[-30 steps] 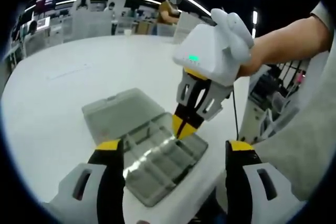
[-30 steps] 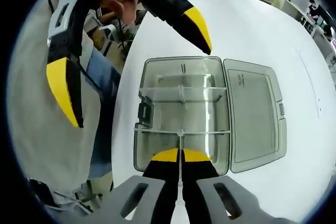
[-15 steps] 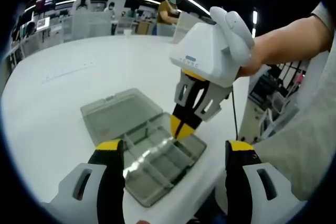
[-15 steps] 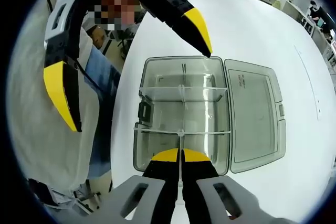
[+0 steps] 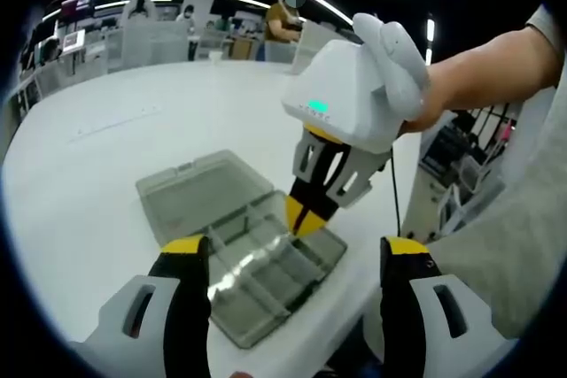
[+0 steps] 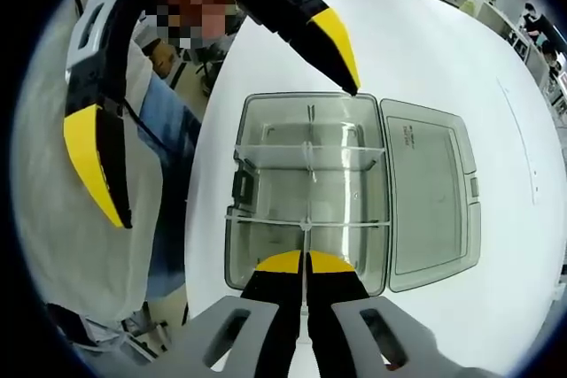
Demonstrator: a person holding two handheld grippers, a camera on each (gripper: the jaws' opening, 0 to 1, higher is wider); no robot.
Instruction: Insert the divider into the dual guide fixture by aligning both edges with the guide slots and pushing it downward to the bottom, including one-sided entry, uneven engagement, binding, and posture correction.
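A white worktop (image 6: pixel 425 50) carries a clear plastic box (image 6: pixel 308 192), its lid (image 6: pixel 430 205) lying open beside it. Inside, cross partitions already stand in place. The right gripper (image 6: pixel 306 263) has its jaws clenched on a thin clear divider (image 6: pixel 305 241), held upright at the box's near end, its far edge meeting a cross partition. The left gripper (image 5: pixel 288 250) hovers above with jaws released, grasping nothing. The divider looks partly entered; pushing it fully to the bottom seems left to do.
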